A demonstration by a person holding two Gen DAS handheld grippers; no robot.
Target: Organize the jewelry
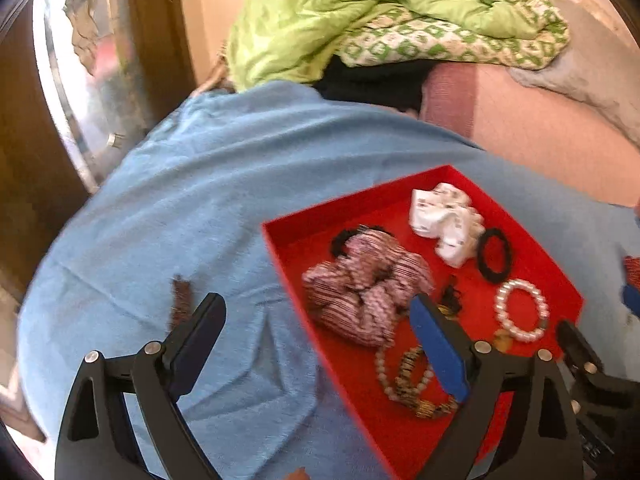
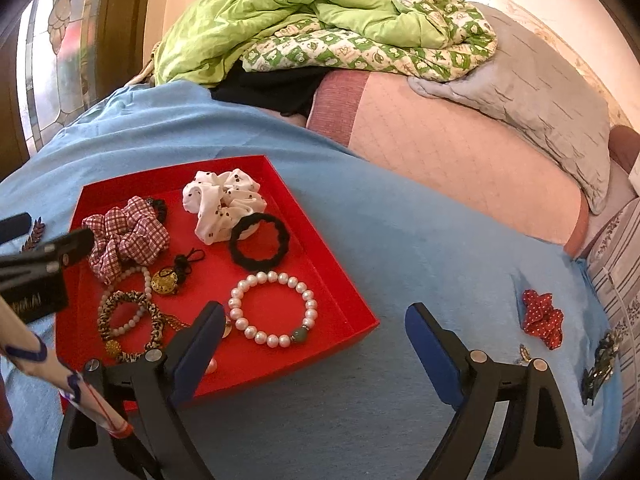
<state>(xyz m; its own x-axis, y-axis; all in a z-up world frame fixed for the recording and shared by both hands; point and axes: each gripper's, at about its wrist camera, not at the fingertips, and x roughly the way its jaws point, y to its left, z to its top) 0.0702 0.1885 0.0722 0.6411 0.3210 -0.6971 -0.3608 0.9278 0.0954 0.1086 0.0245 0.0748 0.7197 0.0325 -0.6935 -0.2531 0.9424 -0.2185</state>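
A red tray (image 2: pixel 344 296) lies on a blue cloth (image 2: pixel 420 248). It holds a checked scrunchie (image 2: pixel 128 236), a white dotted scrunchie (image 2: pixel 220 200), a black hair tie (image 2: pixel 236 248), a large pearl bracelet (image 2: pixel 308 304), a leopard-print bracelet (image 2: pixel 104 320) and a gold ball pendant (image 2: pixel 164 280). My right gripper (image 2: pixel 316 318) hovers open over the tray's near right corner with nothing between its fingers. My left gripper (image 1: pixel 316 312) stands open over the tray's left rim (image 1: pixel 288 276), beside the checked scrunchie (image 1: pixel 360 288), holding nothing. A brown leaf-shaped clip (image 1: pixel 180 300) lies on the cloth left of the tray.
A red dotted bow (image 2: pixel 542 318), a dark clip (image 2: pixel 600 368) and a small metal piece (image 2: pixel 524 354) lie on the cloth to the right. A green quilt (image 2: pixel 304 20) and grey pillow (image 2: pixel 540 100) sit behind on the pink mattress (image 2: pixel 440 148). A patterned sleeve (image 2: pixel 40 360) shows lower left.
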